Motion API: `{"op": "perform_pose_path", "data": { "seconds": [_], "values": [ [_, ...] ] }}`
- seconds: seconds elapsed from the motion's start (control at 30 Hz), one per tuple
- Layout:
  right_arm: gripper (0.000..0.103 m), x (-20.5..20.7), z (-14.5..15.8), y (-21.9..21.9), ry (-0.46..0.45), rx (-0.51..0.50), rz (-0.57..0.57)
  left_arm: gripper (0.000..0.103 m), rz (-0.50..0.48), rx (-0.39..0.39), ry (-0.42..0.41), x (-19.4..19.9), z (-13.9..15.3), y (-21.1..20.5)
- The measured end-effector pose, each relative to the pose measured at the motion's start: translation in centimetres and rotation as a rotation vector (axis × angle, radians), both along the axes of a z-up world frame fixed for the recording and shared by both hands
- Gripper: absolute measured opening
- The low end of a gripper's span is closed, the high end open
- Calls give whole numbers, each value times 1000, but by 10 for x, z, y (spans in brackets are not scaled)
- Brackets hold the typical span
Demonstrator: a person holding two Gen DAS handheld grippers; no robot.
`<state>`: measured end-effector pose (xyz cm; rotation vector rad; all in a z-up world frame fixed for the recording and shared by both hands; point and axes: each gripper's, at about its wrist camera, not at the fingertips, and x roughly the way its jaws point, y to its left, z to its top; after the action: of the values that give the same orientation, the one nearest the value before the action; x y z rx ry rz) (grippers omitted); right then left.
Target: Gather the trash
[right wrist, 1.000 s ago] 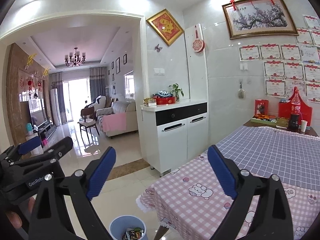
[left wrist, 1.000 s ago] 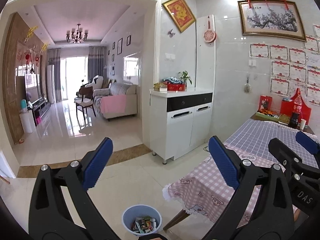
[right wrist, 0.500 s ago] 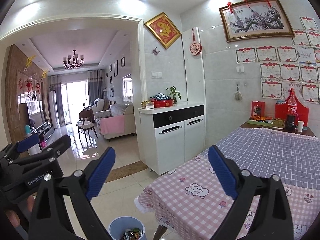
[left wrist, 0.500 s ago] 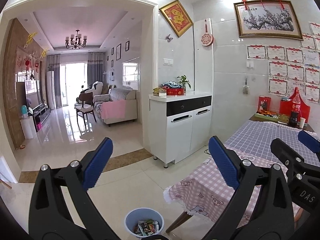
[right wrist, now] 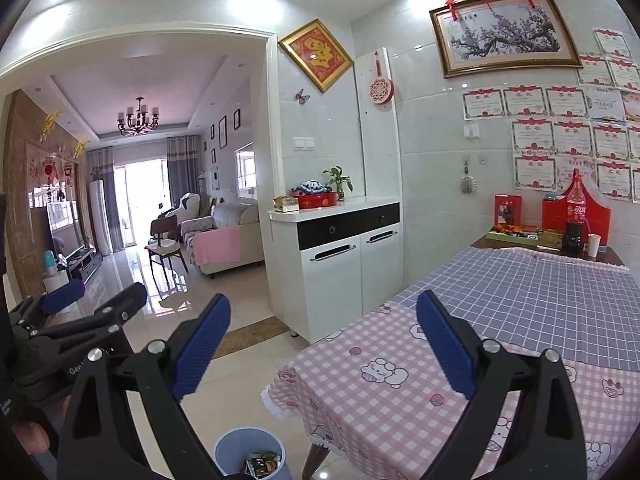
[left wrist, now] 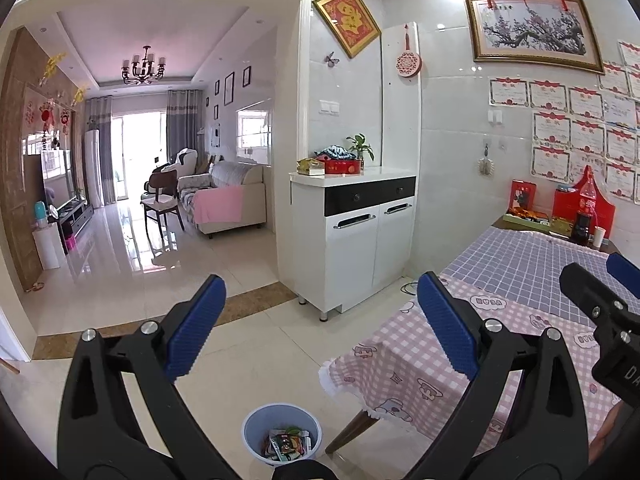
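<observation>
Though below spread fingers [left wrist: 196, 332], bin [left wrist: 256, 426] apart.

bin [left wrist: 281, 432] on floor, left of table [left wrist: 500, 344]

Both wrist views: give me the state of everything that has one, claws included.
Left claw: open, empty.
Right claw: open, empty.
Bin: upright on the floor, no lid, wrappers inside.
Table: cloth-covered, no trash visible on the cloths.
Cabinet: doors and drawers shut.
Cola bottle: upright at the table's far end, level unclear.
Cup: upright beside the bottle.
</observation>
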<state>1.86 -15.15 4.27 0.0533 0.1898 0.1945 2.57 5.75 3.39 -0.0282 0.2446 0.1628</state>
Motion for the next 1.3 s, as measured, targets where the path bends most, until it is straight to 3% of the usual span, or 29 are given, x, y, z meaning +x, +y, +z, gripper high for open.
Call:
{"op": "perform_pose_path", "data": {
  "seconds": [1.3],
  "values": [
    [92,1,-4,-3,28,22,18,94,25,15,6,0,-2,3]
  ]
}}
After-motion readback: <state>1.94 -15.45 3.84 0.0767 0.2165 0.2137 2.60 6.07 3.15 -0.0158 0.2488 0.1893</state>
